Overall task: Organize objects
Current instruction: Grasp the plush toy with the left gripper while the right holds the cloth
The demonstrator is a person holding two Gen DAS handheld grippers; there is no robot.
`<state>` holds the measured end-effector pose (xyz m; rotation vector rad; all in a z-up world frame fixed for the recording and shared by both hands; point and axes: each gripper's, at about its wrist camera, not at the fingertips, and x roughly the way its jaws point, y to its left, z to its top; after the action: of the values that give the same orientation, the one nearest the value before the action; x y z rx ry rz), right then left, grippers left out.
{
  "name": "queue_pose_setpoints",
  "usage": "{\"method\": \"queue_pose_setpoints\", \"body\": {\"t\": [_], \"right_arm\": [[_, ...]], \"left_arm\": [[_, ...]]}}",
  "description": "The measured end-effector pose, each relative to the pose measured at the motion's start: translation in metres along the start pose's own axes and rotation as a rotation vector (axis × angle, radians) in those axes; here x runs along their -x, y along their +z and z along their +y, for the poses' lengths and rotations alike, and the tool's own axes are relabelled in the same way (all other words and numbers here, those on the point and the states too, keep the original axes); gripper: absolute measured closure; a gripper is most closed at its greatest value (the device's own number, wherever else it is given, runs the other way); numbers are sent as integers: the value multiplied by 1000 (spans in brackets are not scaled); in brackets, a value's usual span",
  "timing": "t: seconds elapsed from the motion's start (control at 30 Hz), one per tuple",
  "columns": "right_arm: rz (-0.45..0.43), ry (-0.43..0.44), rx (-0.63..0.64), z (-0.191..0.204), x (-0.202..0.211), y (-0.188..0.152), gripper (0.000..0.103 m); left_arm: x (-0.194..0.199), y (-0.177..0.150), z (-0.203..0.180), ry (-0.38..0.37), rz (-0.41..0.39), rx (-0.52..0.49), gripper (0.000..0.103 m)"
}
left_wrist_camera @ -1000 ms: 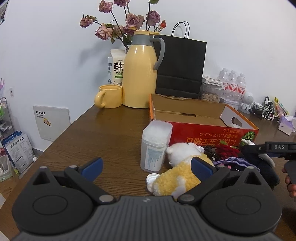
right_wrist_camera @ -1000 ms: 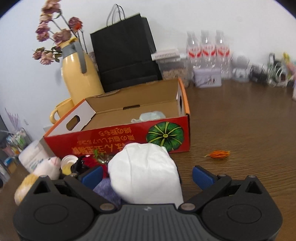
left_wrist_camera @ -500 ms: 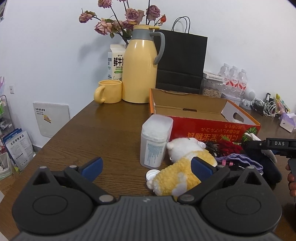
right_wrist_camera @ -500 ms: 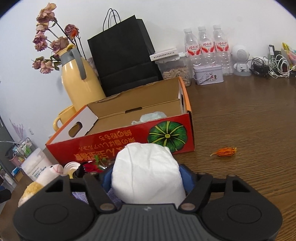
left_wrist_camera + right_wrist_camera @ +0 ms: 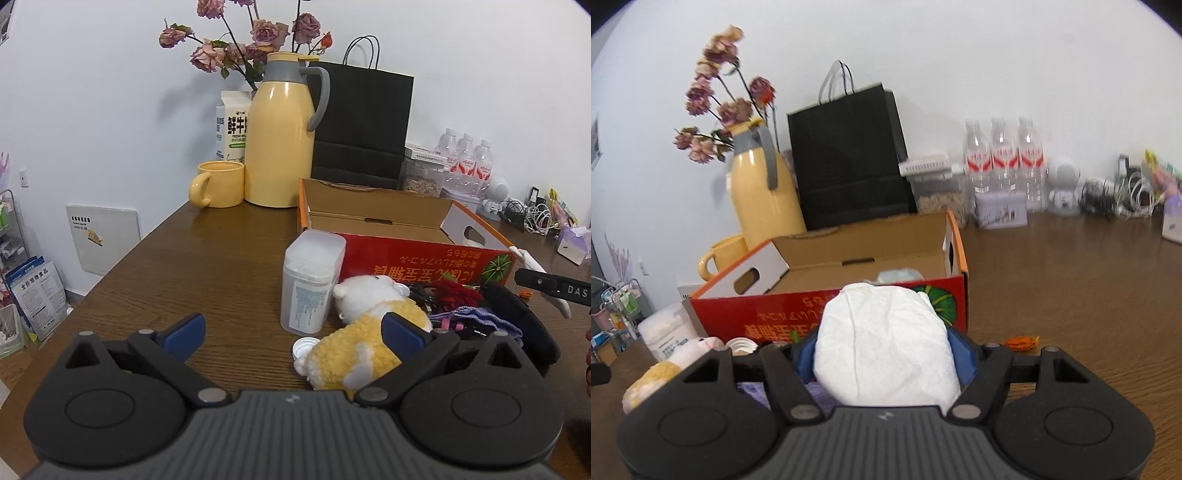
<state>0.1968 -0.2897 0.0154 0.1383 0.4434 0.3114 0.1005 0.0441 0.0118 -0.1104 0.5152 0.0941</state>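
Note:
My right gripper is shut on a white crumpled bundle, its blue pads pressing both sides, held just in front of the open red cardboard box. A pale wad lies inside the box. My left gripper stands open over the table with nothing between its fingers. Ahead of it lie a yellow-and-white plush toy, a clear lidded container, a white cap, a red item and a purple cloth, all beside the box front.
A yellow jug with dried flowers, a yellow mug, a milk carton and a black paper bag stand behind the box. Water bottles, a tin, a white figure and cables line the wall. A small orange scrap lies on the table.
My right gripper's jaws have come together on the white bundle, and it has shifted slightly toward the box. The left gripper has stayed where it was.

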Motion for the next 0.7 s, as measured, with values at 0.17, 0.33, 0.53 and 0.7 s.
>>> {"method": "queue_pose_setpoints", "body": {"t": [0.17, 0.33, 0.53, 0.7], "right_arm": [[-49, 5, 45, 13, 23, -8, 34], [-69, 22, 79, 26, 39, -17, 34], [-62, 37, 106, 36, 40, -25, 34], [-55, 40, 106, 37, 38, -29, 34]], "left_arm": [[-4, -1, -6, -20, 11, -13, 0], [-10, -4, -18, -64, 26, -30, 0], [-20, -6, -36, -95, 40, -40, 0], [-22, -10, -42, -97, 17, 41, 0]]}}
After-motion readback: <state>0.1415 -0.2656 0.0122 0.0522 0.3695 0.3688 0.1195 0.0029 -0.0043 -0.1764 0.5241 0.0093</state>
